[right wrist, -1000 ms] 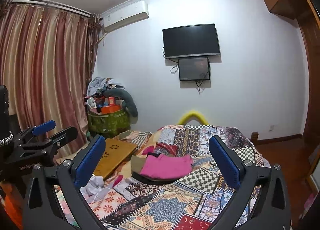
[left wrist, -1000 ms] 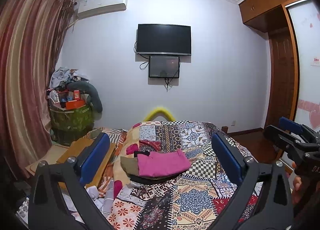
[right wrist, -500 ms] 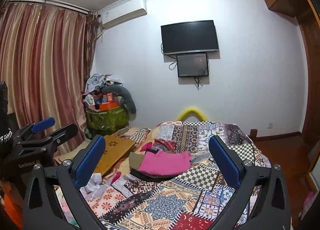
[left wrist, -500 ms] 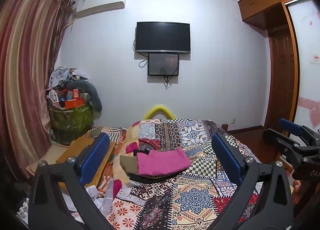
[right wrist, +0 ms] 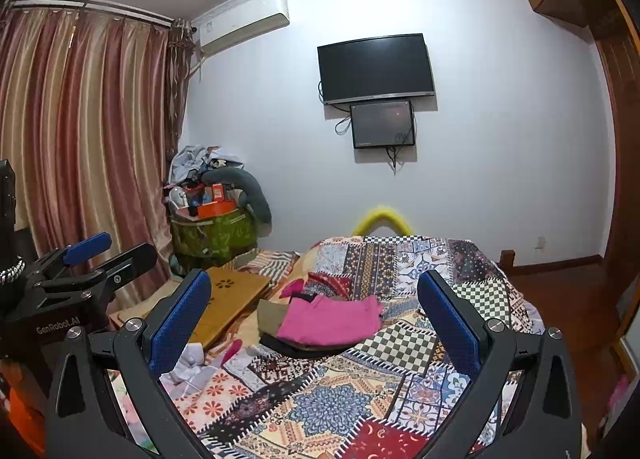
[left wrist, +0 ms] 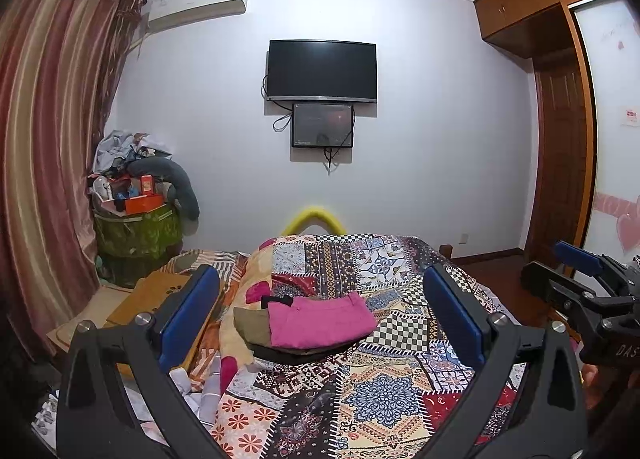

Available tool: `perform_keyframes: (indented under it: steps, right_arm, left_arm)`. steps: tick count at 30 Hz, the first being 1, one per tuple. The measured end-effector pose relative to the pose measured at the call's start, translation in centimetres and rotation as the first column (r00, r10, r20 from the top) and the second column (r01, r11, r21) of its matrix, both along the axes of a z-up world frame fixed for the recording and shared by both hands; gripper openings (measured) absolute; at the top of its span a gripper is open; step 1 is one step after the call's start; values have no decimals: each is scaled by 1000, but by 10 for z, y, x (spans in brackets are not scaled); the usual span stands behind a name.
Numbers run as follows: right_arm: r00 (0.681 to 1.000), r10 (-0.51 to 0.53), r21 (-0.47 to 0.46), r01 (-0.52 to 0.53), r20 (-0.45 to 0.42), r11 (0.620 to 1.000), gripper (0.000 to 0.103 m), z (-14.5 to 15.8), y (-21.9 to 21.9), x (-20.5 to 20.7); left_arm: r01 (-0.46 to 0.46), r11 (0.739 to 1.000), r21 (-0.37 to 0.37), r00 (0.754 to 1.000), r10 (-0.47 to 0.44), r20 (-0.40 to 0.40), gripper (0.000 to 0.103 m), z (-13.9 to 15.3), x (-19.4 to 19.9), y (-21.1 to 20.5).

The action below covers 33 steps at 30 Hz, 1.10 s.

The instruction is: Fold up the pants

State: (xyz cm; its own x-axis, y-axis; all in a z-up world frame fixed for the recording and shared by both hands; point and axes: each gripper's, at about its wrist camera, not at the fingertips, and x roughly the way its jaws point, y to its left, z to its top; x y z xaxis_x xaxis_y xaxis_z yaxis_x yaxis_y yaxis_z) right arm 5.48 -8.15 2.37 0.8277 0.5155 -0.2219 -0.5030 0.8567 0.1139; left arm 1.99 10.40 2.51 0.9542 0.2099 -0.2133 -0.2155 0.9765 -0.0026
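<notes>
The pink pants, stacked on other folded garments, could be dragged askew if snagged by the wide-spread, empty left gripper or right gripper.

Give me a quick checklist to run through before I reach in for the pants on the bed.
1. Left hand-held gripper open and holding nothing: ok.
2. Right hand-held gripper open and holding nothing: ok.
3. Pink pants in view on the patchwork quilt: ok, in both wrist views.
4. Pants lying alone: not ok, they sit on top of a pile with an olive piece and dark cloth underneath.
5. Pants still need folding: cannot tell, they already look compact and roughly folded.
6. Grippers touching the cloth: not ok, both are apart from the pile, short of it.
</notes>
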Motion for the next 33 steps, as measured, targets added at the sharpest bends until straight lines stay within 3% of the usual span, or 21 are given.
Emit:
perform_keyframes:
  steps: [33]
  right_arm:
    - [1000,-14,14,14,-15,1000,103,3,-7,-1]
  left_arm:
    - [55,998,12,998,-55,-12,103,-2,4,-2]
